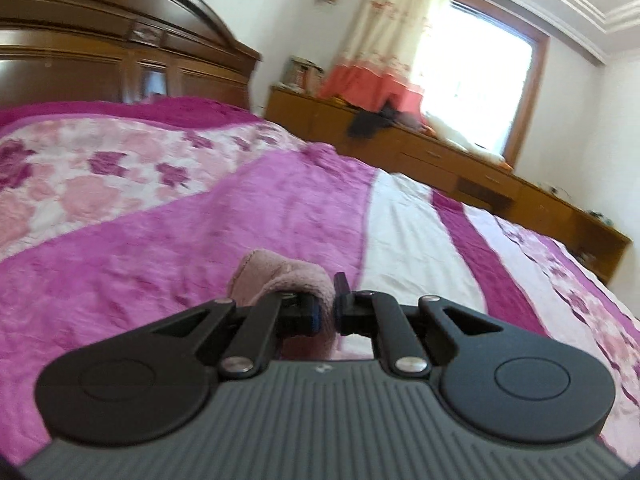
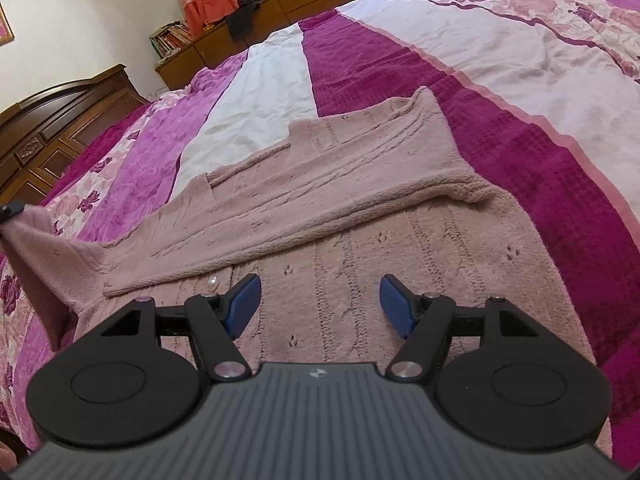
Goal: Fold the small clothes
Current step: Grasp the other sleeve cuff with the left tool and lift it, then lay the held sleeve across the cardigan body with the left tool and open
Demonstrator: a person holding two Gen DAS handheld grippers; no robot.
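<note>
On bed (image 2: 500,92): one dusty-pink knit sweater (image 2: 360,216), sleeve folded across body. Left claw (image 1: 328,312) clenched on sweater edge; right claw (image 2: 320,304) released above knit.

Each gripper (image 2: 320,306) has a ribbed grey body, black linkage arms, silver screws and blue finger pads (image 2: 245,304).

A home bedroom is shown. A bed spread with a pink and purple floral quilt (image 1: 280,208) is backed by a carved dark wooden headboard (image 1: 120,52), and a curtained window (image 1: 472,64) is seen above a low wooden cabinet (image 1: 440,160). Books (image 2: 170,38) are stacked at the cabinet's end.
</note>
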